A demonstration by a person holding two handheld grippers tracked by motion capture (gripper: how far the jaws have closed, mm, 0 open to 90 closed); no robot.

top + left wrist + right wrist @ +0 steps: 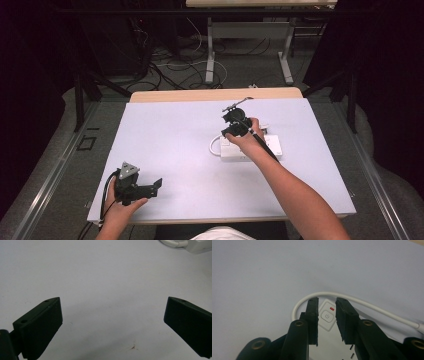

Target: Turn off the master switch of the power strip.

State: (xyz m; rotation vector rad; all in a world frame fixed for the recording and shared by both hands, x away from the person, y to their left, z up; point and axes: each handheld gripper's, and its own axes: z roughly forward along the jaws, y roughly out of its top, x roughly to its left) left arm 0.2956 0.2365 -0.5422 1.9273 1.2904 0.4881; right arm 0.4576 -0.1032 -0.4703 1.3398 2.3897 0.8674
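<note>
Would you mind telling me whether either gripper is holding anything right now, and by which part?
Nothing is held. The left gripper is open over bare table; the right gripper hovers, slightly open, above the power strip's button.

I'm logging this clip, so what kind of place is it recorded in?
Probably a lab or data-recording workspace: a white table boxed in by a dark metal frame, cables strewn on the floor behind, and a white power strip as the test piece.

One power strip (250, 150), two grippers (134, 184)
</note>
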